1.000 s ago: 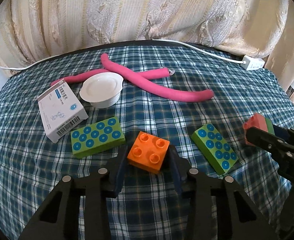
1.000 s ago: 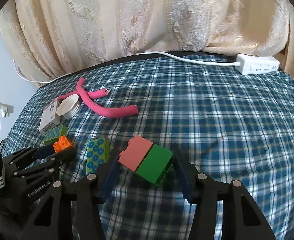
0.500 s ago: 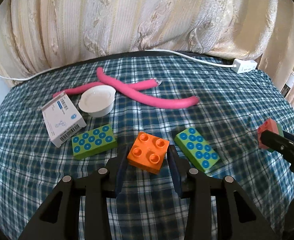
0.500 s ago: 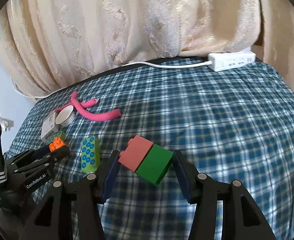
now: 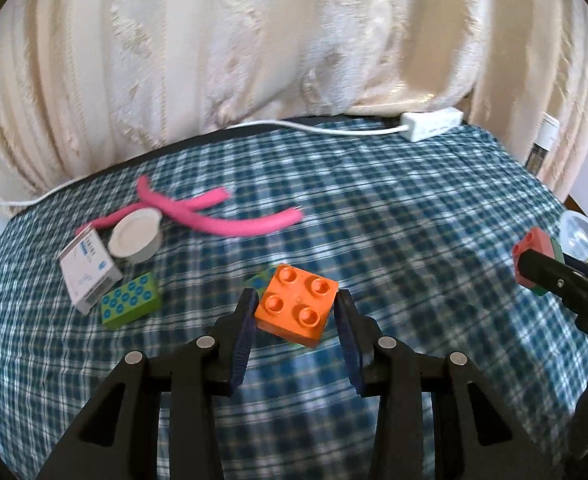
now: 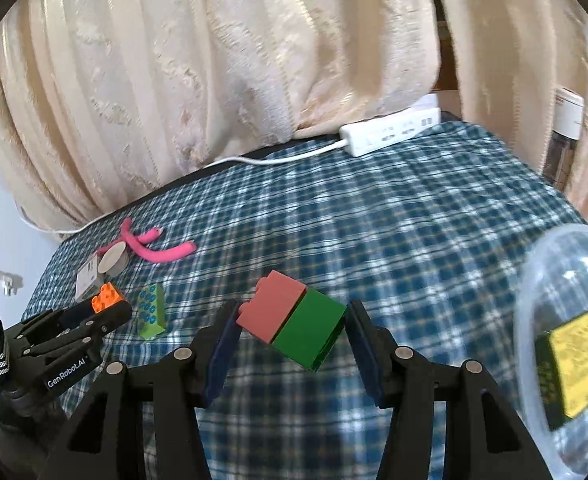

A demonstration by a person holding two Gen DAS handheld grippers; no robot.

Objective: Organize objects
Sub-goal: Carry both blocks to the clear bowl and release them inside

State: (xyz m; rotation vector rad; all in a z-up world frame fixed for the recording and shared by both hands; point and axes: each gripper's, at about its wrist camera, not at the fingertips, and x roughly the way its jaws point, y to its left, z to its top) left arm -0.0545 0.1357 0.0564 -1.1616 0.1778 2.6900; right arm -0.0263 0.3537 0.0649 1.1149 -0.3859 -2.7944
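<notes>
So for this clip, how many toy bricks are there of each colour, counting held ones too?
Orange brick, in the left tongs: 1
Pink-and-green joined brick, in the right tongs: 1
Lime bricks with blue dots: 2
Total: 4

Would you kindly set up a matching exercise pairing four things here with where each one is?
Things:
1. orange brick
2. pink-and-green brick pair
3. yellow box
4. white cup

Places:
A. inside the clear container
B. in the left tool
C. on the cloth beside the white carton
D. in the right tool

Pairs: 1-B, 2-D, 3-A, 4-C
</notes>
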